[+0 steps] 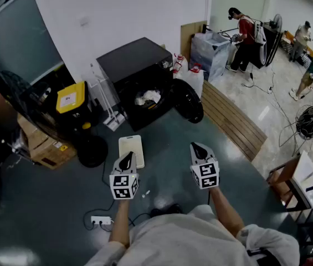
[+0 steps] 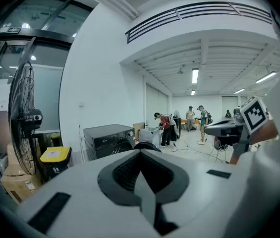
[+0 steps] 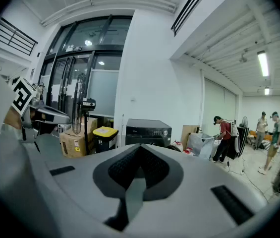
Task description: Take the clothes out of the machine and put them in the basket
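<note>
Barely begun, I judge: the crumpled white clothes (image 1: 148, 97) lie inside the open black front-loading machine (image 1: 134, 65), well apart from the closed, empty left claw (image 1: 126, 158) and right claw (image 1: 199, 148), and the pale rectangular basket (image 1: 131, 150) looks empty.

Clothes (image 1: 148, 97) in machine (image 1: 137, 65) too small to distinguish, person's torso (image 1: 195, 240) cropped below

The right gripper (image 3: 139, 156) is pointing toward the black machine (image 3: 148, 131), its jaws meeting with nothing between them. A yellow-lidded bin (image 3: 105, 132) and a cardboard box (image 3: 73, 144) are standing left of the machine (the left gripper (image 3: 55, 116) is showing beyond them).
</note>
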{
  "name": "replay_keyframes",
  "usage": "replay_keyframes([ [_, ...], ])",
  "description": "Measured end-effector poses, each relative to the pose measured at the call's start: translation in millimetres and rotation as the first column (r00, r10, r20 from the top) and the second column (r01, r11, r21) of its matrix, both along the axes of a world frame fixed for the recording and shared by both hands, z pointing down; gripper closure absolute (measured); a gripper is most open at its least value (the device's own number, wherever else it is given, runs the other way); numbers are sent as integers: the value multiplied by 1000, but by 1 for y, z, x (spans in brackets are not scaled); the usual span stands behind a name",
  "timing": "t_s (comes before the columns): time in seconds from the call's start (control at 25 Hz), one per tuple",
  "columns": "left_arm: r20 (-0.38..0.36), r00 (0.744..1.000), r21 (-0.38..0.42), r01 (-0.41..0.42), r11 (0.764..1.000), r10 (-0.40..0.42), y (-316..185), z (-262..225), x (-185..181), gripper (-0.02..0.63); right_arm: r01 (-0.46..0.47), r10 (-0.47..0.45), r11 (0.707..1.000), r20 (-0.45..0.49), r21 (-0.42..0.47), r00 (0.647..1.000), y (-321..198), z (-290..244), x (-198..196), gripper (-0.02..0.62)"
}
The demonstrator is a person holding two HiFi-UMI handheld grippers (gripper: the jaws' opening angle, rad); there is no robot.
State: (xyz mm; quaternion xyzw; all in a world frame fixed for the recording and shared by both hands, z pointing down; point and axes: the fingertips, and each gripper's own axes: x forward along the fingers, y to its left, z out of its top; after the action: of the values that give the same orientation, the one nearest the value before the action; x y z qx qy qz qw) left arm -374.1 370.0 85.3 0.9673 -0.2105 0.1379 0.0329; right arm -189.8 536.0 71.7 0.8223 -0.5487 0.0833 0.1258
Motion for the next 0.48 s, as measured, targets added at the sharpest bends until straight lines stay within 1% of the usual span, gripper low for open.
replay_keyframes([
  [0.2, 2, 1000, 0, 4, 1000, -4, -2, -2, 8, 589, 0, 0, 1000, -5, 0, 1000, 0, -2, 10, 572],
  [0.48, -16, 1000, 0, 19, 1000, -19, 3, -4, 25, 588, 20, -20, 1000, 7, 6, 1000, 4, 5, 19, 572],
])
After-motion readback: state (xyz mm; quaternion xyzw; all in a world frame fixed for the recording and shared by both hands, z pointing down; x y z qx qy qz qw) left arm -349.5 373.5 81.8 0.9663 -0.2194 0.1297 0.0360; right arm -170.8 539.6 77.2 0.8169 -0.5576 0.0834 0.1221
